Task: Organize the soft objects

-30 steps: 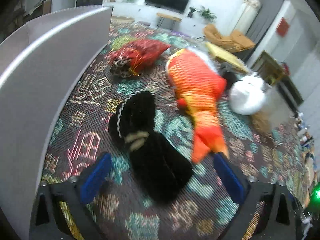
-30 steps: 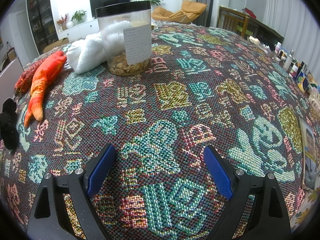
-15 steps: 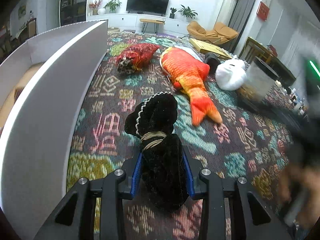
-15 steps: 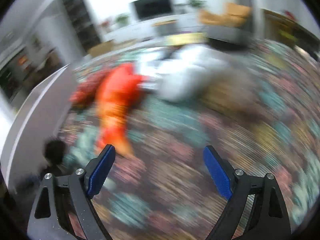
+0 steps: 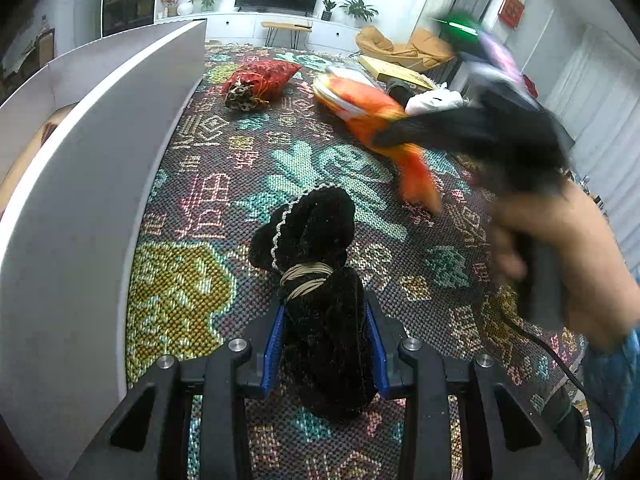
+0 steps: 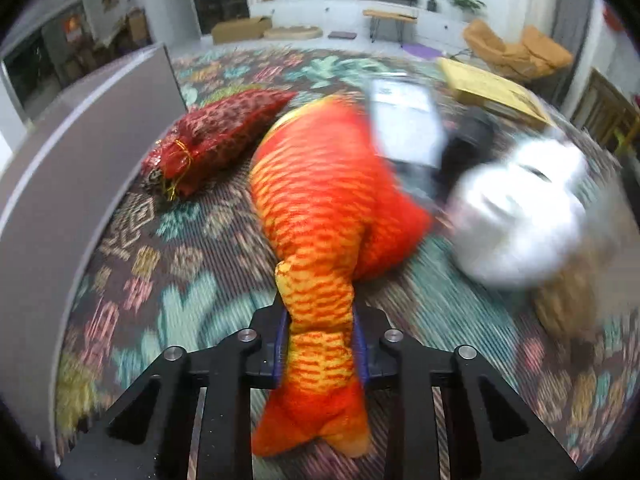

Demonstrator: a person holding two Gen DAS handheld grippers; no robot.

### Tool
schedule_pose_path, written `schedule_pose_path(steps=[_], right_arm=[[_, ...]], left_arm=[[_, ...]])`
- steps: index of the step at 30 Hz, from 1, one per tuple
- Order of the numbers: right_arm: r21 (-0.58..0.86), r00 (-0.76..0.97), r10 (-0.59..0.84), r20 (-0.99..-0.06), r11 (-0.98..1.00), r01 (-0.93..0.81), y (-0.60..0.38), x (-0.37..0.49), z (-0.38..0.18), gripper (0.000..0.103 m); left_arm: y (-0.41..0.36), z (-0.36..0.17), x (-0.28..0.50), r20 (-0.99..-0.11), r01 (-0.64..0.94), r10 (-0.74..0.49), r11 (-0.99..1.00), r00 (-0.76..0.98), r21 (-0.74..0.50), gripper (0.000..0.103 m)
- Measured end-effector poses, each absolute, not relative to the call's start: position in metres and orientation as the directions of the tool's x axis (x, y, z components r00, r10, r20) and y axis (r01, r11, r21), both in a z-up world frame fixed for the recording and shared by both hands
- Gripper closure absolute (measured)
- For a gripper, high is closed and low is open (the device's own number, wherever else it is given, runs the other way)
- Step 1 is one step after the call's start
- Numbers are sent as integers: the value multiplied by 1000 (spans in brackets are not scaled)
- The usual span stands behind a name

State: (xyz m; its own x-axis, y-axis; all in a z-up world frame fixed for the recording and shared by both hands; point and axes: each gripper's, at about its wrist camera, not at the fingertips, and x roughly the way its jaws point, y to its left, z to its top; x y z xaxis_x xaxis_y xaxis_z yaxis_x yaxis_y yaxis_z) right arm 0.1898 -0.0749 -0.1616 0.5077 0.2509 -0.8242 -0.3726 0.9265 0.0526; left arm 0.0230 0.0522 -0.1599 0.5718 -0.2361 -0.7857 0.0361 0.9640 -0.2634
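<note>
The tabletop [image 5: 208, 208] wears a bright woven cloth, and a tall grey board [image 5: 92, 200] stands along its left side. The orange fish toy [image 6: 320, 200] lies in the middle. The right claw [image 6: 320, 352] has just closed and now pinches its tail. A white plush toy [image 6: 520, 216] (blurry) sits just right of the fish. A red pouch [image 6: 216, 136] lies near the board. The left claw [image 5: 324, 344] squeezes the black velvet pouch [image 5: 320, 280], which rests on the cloth.
</note>
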Motion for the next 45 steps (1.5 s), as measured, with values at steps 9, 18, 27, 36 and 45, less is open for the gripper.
schedule_pose_path(steps=[9, 18, 27, 36, 45], right_arm=[[209, 625, 331, -707, 942, -262, -203, 44, -119, 76], [172, 808, 113, -578, 985, -15, -302, 18, -82, 76], [59, 767, -72, -637, 988, 141, -365, 146, -102, 58], [1, 602, -143, -785, 973, 232, -363, 144, -159, 24], [-7, 602, -162, -782, 968, 251, -367, 128, -174, 15]], left_arm=[[41, -159, 18, -772, 54, -268, 955, 576, -291, 67], [7, -148, 50, -756, 105, -295, 951, 584, -290, 67], [-8, -143, 104, -757, 95, -234, 970, 610, -224, 59], [-23, -181, 129, -827, 103, -115, 992, 550, -69, 10], [-33, -188, 126, -808, 122, -83, 992, 583, -15, 0]])
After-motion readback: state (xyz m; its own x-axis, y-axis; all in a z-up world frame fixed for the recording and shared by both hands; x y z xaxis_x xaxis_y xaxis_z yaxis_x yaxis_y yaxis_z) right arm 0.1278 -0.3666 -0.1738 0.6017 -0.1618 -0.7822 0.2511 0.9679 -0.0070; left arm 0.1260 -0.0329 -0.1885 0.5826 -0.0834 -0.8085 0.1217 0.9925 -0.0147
